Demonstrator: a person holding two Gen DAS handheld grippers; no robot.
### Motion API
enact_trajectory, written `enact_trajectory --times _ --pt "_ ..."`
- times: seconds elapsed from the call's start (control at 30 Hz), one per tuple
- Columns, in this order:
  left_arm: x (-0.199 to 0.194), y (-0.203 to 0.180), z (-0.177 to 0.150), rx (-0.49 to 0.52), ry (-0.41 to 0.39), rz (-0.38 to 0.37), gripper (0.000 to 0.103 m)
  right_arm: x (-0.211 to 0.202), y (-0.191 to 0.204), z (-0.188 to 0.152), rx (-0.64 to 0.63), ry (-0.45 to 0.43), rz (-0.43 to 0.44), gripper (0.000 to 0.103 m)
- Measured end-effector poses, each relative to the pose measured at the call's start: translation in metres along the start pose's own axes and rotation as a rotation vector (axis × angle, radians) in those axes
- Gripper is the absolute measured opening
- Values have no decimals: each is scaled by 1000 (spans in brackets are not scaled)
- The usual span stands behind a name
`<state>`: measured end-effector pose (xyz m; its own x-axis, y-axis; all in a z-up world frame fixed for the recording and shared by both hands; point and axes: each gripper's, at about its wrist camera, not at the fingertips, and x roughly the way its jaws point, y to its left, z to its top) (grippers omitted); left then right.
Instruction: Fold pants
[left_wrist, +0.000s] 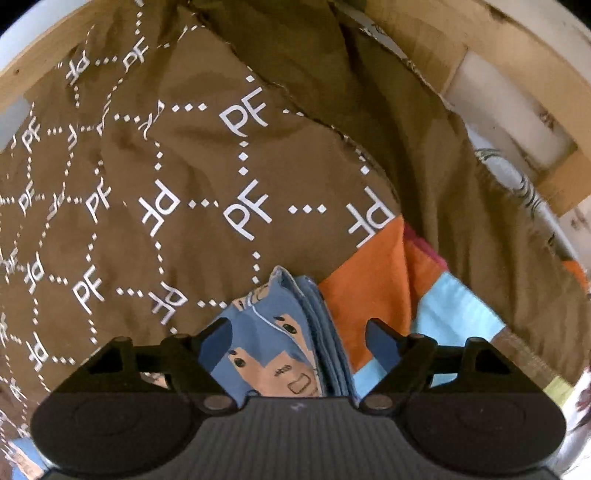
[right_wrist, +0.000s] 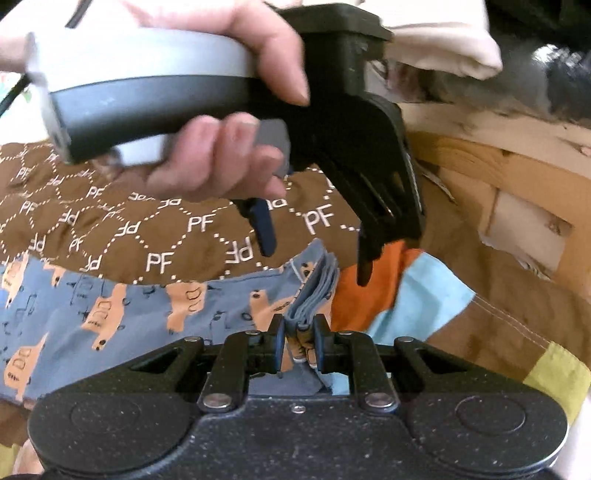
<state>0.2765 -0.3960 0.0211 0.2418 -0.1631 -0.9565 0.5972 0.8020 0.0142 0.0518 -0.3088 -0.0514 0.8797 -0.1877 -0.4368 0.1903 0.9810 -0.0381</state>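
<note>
A brown bedspread (left_wrist: 155, 177) printed with white "PF" letters and dotted hexagons covers most of the surface, with a wooden frame (left_wrist: 436, 44) showing along the far edge. Beside it lies a patchwork cover (right_wrist: 424, 295) in orange, light blue, brown and yellow blocks.

The pants (right_wrist: 110, 306), blue with tan animal figures, lie spread across the lower left of the right wrist view, partly overlapped at the top by the brown bedspread. Their edge is gathered into a stack of folded layers (right_wrist: 314, 288) standing on end near the middle.

The right hand-held gripper (right_wrist: 298, 345) is pinched tight on that stack, the cloth squeezed between its two pads. The left hand-held gripper (left_wrist: 298, 334) has its fingers spread wide, one on each side of the same bunched edge, with the pants (left_wrist: 273, 332) running between them and neither fingertip pressing the cloth. In the right wrist view that left tool hangs just above the fold, its handle wrapped by the person's left hand (right_wrist: 229, 162)
</note>
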Motion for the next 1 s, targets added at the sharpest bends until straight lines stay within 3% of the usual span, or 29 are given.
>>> enact_trajectory --times 0.1,0.23,0.33,0.4,0.47,0.73,1.0 --pt "4 -5 -1 33 5 34 73 -1 5 -1 -31 -4 3 17" --pt "-4 3 -9 1 7 14 62 -4 12 -2 -78 -8 6 17" --pt "-9 10 -17 -8 4 20 47 -7 15 -2 -104 -12 12 17" --pt "-14 14 -22 -16 2 15 30 -11 17 -2 -114 -18 19 17" --pt "-19 22 -28 -34 3 0 20 -15 21 -2 -132 -27 26 17" --pt "-60 85 -65 -147 -47 -61 14 -44 33 13 -181 -120 142 16" --pt "-76 135 -121 -237 -117 -89 14 -57 74 10 -272 -90 350 14"
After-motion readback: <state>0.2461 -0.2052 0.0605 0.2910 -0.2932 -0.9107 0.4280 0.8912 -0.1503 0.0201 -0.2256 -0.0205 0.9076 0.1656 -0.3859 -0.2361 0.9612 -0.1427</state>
